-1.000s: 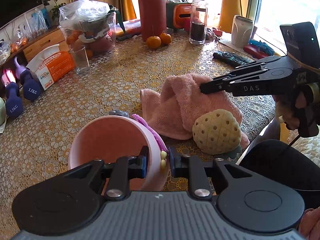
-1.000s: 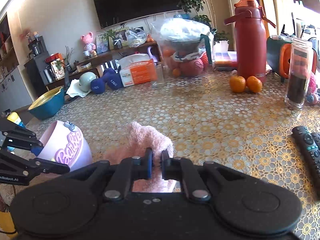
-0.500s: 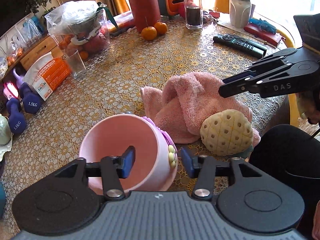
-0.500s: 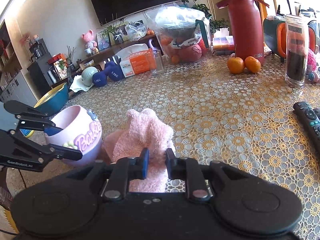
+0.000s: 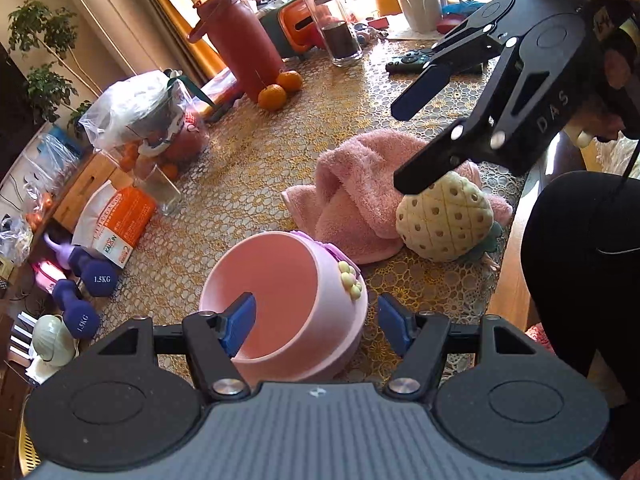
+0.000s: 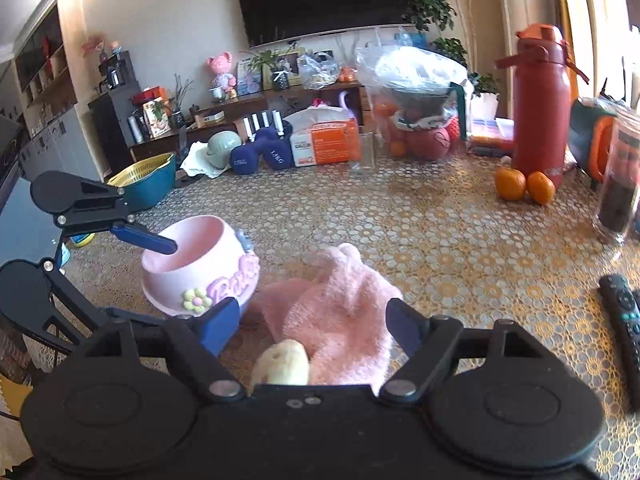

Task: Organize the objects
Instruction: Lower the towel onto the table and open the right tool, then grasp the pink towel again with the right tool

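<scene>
A table (image 5: 248, 168) with a gold lace-patterned cloth fills both views. On it a crumpled pink towel (image 5: 360, 196) lies near the middle of the left wrist view, and a yellow pineapple plush (image 5: 444, 220) rests against the towel's edge at about 4 o'clock from it. A pink bowl (image 5: 288, 304) with a flower and purple lettering on its side stands just beside the towel, at 7 o'clock from it. The left gripper (image 5: 316, 322) is spread wide around the bowl's wall, one blue pad inside the bowl and the other outside, neither visibly pressing it. The right gripper (image 5: 404, 146) hangs above the plush and towel, its jaws parted and empty. A black remote (image 6: 624, 328) lies at 3 o'clock in the right wrist view, and two oranges (image 6: 524, 186) sit at 1 o'clock beside a red flask (image 6: 540, 108).
</scene>
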`<control>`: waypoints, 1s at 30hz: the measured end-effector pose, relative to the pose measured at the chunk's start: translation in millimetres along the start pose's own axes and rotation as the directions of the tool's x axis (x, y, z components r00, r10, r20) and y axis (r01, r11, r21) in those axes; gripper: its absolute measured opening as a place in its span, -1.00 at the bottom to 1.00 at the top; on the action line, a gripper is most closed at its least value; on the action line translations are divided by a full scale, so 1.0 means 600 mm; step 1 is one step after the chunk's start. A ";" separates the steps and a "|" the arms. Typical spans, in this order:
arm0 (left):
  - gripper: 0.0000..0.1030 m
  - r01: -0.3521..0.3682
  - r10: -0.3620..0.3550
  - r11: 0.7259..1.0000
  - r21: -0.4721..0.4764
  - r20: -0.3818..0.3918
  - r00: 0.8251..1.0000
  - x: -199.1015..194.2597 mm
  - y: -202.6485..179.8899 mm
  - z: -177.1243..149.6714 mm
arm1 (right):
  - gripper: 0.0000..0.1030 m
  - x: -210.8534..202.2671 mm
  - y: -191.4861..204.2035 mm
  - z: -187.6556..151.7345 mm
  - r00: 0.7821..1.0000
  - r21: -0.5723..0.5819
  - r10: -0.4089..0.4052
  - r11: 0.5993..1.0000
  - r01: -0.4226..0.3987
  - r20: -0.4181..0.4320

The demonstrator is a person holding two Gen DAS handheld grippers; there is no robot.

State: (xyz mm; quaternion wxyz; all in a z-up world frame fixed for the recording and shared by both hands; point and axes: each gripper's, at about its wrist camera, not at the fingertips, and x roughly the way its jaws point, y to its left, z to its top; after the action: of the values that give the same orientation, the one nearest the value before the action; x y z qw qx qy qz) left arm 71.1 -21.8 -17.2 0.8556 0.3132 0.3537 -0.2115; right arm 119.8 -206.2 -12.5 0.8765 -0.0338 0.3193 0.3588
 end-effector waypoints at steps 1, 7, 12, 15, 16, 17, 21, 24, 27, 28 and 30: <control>0.29 0.000 0.000 1.000 -0.004 0.008 1.000 -0.002 0.002 -0.002 | 0.59 0.008 0.015 0.005 1.000 -0.033 -0.001 0.999 0.001 -0.004; 0.29 0.017 -0.018 1.000 0.012 0.052 0.999 -0.019 0.010 -0.014 | 0.59 0.078 0.074 0.005 0.994 -0.222 -0.075 0.973 0.057 -0.074; 0.29 0.030 -0.033 0.998 0.061 0.040 0.999 -0.006 0.004 -0.024 | 0.59 0.118 0.075 -0.003 0.984 -0.266 -0.136 0.959 0.102 -0.112; 0.29 0.034 -0.036 0.996 0.086 0.030 0.999 0.007 0.003 -0.029 | 0.60 0.134 0.070 -0.007 0.980 -0.259 -0.141 0.961 0.101 -0.139; 0.29 0.035 -0.038 0.995 0.090 0.029 0.999 0.010 0.004 -0.029 | 0.62 0.139 0.068 -0.008 0.979 -0.253 -0.142 0.962 0.102 -0.146; 0.29 0.035 -0.038 0.995 0.095 0.028 0.999 0.014 0.004 -0.031 | 0.63 0.144 0.065 -0.010 0.978 -0.245 -0.143 0.964 0.102 -0.153; 0.29 0.011 -0.016 0.991 0.132 0.038 0.999 0.023 0.000 -0.032 | 0.64 0.162 0.049 -0.013 0.974 -0.205 -0.154 0.972 0.118 -0.166; 0.29 0.013 -0.019 0.987 0.160 0.035 0.999 0.030 -0.004 -0.032 | 0.60 0.174 0.033 -0.013 0.973 -0.165 -0.156 0.978 0.128 -0.169; 0.29 0.018 -0.023 0.981 0.193 0.020 1.000 0.037 -0.008 -0.036 | 0.39 0.177 0.027 -0.015 0.973 -0.150 -0.176 0.977 0.153 -0.153; 0.29 0.018 -0.022 0.979 0.203 0.017 1.000 0.039 -0.010 -0.037 | 0.25 0.177 0.024 -0.015 0.971 -0.149 -0.189 0.975 0.167 -0.147; 0.26 0.020 -0.023 0.974 0.227 0.012 1.000 0.042 -0.016 -0.039 | 0.10 0.178 0.019 -0.015 0.967 -0.156 -0.211 0.969 0.189 -0.140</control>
State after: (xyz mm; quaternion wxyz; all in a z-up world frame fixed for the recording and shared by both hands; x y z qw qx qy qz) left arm 70.9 -16.1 -52.5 0.8145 0.4035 0.3242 -0.2621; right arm 164.9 -135.4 -79.7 0.8761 -0.1560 0.3551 0.2862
